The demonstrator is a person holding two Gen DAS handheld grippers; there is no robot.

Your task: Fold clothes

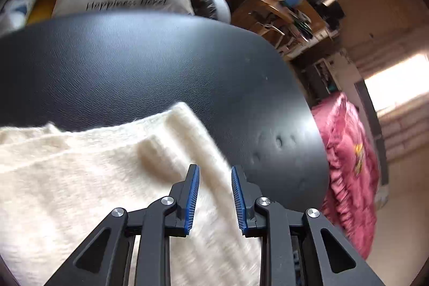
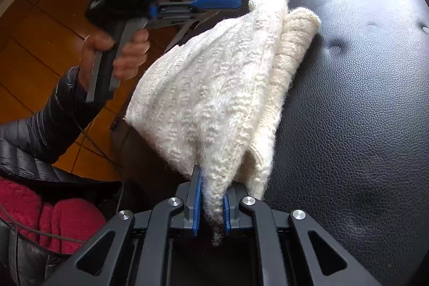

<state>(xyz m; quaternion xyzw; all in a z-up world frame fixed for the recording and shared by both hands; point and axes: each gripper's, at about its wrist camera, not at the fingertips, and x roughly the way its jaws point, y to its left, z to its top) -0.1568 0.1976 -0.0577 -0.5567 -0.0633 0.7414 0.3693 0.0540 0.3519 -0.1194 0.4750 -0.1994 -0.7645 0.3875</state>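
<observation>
You had the right gripper [image 2: 210,201] clamped on a corner of the cream knit sweater [image 2: 214,87], which stretched ahead across the black leather seat [image 2: 348,98], likely anchoring the fold. Your left gripper [image 1: 215,173] hung apart above its far edge, holding nothing.

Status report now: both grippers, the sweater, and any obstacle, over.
Left gripper open, above cream sweater, holding nothing. Right gripper shut on sweater corner, lifting it off the black leather seat. No obstacle seen on the seat.
</observation>
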